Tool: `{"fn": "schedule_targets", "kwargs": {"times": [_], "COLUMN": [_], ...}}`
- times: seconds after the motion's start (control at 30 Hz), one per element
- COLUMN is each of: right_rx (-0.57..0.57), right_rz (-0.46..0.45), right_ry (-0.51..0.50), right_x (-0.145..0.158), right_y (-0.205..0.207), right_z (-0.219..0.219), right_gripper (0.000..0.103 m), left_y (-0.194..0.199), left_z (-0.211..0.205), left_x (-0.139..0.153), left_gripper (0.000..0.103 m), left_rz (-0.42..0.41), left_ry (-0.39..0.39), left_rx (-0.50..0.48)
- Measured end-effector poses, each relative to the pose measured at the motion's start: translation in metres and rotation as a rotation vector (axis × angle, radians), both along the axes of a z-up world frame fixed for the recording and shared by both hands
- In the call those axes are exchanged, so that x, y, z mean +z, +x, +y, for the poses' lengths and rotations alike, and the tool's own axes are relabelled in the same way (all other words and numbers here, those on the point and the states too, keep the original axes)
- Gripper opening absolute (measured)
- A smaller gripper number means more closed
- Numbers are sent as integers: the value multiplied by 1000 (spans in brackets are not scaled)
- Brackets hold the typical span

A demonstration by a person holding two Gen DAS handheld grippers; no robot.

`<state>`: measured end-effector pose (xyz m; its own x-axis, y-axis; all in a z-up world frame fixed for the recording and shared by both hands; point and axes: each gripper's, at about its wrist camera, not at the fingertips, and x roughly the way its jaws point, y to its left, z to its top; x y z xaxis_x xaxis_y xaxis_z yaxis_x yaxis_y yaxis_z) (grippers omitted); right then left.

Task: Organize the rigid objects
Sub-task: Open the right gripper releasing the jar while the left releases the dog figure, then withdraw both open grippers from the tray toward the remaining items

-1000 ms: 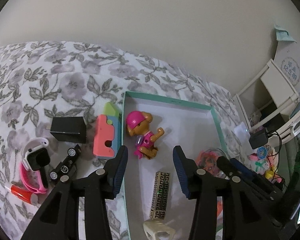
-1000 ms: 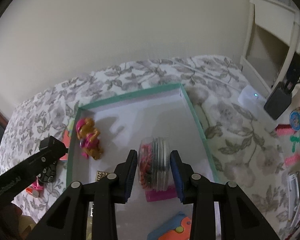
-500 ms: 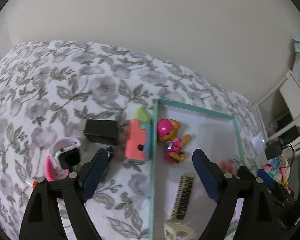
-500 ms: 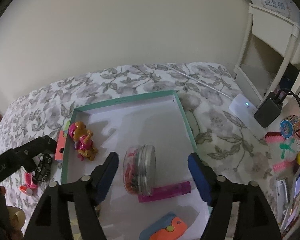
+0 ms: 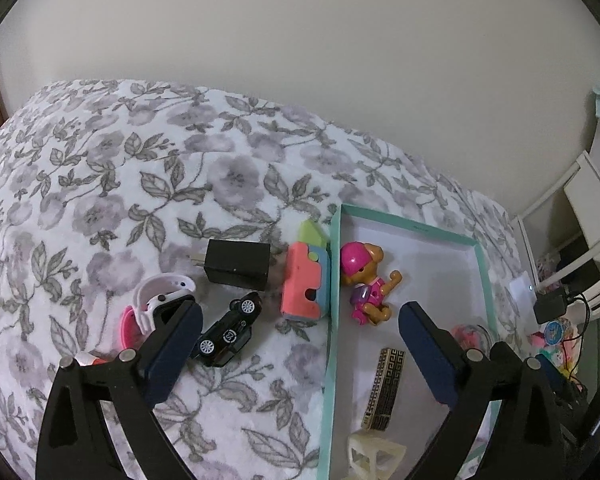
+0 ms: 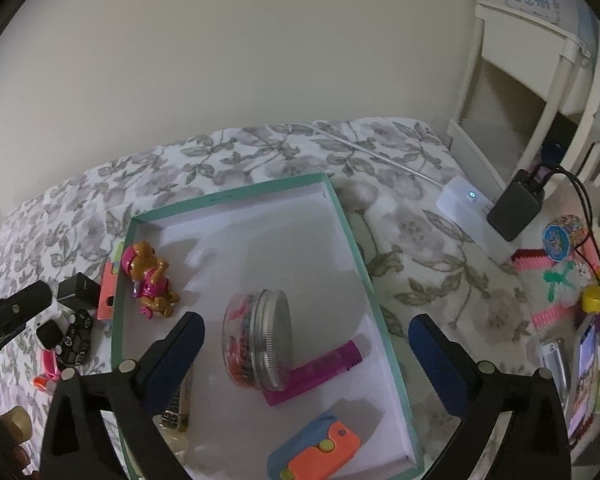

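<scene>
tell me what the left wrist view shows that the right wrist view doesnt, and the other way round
Only the left wrist view shows the cream lattice cube. Only the right wrist view shows the metal-lidded jar's lid, magenta tube and blue-orange toy. Both show the teal box, dog figure, black toy car and black charger.

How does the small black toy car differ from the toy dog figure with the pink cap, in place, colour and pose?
The black toy car lies on the floral blanket, outside the teal box; the dog figure lies inside that box, near its left wall. The car is black with white wheels; the dog is brown with pink cap and clothes. The car is on its side, wheels showing; the dog lies on its back. Neither is held: both grippers are open.
</scene>
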<state>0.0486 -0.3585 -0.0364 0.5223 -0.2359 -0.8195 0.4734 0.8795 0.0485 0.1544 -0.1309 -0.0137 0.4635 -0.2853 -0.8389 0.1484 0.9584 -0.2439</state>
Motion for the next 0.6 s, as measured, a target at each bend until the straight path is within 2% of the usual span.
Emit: {"fn": "schedule_targets", "kwargs": {"times": [0.2,0.4,0.5,0.6], "right_rx": [5,57,82,117], "right_rz": [-6,-32,-45,-86], "right_ry": [-8,-31,-40,-8], "right_x": [9,24,29,35], "right_y": [-2,2,6,10], "right_z": [8,28,40,52], "right_gripper": [103,103,103,103], "left_y": [-4,-7,-7,-6], "left_z": [10,30,49,80], "left_x": [9,24,32,40], "left_gripper": [99,99,99,99], "left_rz": [-20,-61,-82,-97], "left_ry": [7,21,36,69], "left_rx": [-3,6,15,57]}}
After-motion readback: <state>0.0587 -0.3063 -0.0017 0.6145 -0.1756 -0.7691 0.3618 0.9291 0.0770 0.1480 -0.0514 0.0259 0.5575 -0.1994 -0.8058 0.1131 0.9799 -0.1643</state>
